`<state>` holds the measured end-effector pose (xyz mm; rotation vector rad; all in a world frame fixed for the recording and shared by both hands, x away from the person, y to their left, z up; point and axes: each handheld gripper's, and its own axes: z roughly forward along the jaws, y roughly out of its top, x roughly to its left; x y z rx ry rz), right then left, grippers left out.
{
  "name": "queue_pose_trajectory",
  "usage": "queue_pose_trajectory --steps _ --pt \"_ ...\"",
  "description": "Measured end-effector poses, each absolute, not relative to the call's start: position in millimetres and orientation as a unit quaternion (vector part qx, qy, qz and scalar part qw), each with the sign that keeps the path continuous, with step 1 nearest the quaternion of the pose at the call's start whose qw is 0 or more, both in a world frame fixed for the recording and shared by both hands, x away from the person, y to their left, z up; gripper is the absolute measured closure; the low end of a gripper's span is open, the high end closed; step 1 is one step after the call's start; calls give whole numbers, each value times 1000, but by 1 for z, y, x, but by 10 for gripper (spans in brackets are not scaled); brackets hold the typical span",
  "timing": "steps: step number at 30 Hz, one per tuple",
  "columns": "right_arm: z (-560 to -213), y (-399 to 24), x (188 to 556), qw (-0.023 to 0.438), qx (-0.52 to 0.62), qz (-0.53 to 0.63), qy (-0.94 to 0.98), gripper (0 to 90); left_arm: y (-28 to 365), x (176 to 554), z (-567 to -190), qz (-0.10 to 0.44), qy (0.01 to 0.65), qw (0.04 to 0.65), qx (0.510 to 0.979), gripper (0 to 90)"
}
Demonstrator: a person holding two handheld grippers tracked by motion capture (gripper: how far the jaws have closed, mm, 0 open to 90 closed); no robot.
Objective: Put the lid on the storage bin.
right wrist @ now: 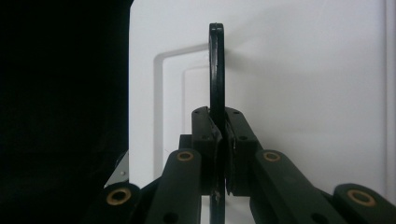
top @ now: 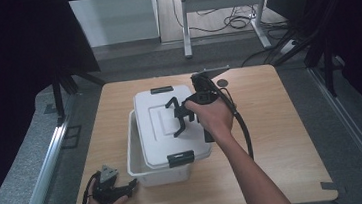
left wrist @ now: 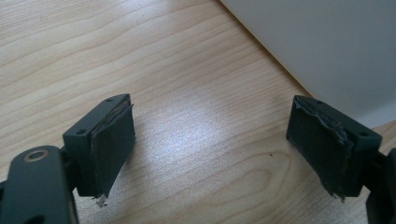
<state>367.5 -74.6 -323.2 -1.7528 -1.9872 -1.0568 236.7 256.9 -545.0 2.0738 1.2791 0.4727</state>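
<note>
Centrally on the light wood-grain bench, a white rectangular plastic storage box is found, used below as the landmark.

Item 1: white rectangular plastic lid with black end latches. It is laid on top of the box, shifted toward the box's right side, so that a strip of the box's open interior is exposed along the left rim. One black latch is seen at the lid's near end, another at the far end.

Item 2: thin black handle on the lid. It is seen edge-on in the right gripper view, standing up from the lid's raised centre panel.

Item 3: right hand-held gripper. It is held above the middle of the lid, with its jaws pressed together on the black handle, which is pinched between the pads.

Item 4: left hand-held gripper. It is rested on the bench just beside the box's near left corner, pointed toward the box. Its jaws are spread wide apart with nothing between them; bare bench is seen between the pads, and the white wall of the box is seen close ahead.

Item 5: small dark round disc, lying on the bench beyond the box's far right corner.
</note>
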Motion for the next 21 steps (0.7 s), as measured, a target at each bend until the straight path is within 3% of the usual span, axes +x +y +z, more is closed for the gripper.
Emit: queue_pose_trajectory --steps 21 --pt "-339 -41 373 163 -623 -343 -684 845 257 237 -545 180 487 324 791 152"
